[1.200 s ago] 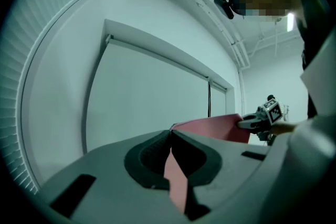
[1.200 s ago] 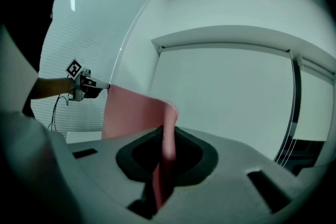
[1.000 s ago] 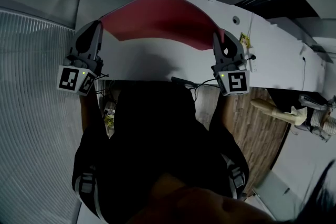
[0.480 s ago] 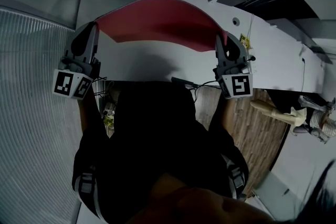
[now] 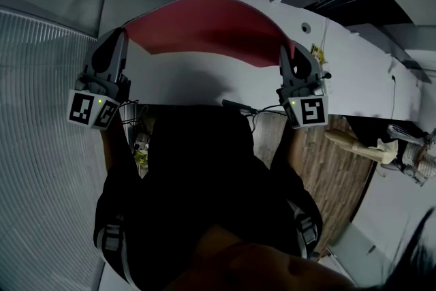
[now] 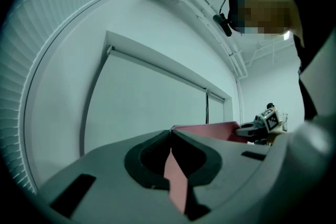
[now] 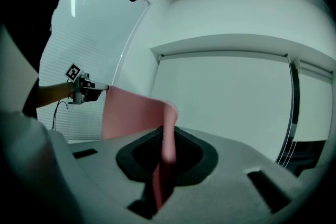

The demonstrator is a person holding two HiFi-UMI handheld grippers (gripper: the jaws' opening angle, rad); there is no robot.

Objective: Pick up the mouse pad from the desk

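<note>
L gripper point(image 5: 124, 34), R gripper point(image 5: 287, 48): jaws clamped on red mouse pad point(image 5: 204, 24) ends, over desk point(image 5: 184, 82).

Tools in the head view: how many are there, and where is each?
2. The left tool grips the left end of the red mouse pad; the right tool grips its right end. No other tool seems hidden.

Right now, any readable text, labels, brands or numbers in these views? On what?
No readable text.
Left tool cube: square marker pattern, no letters.
Right tool cube: likewise.
Mouse pad: plain red, no print.
Small yellow tag by the right tool: too small to read.
</note>
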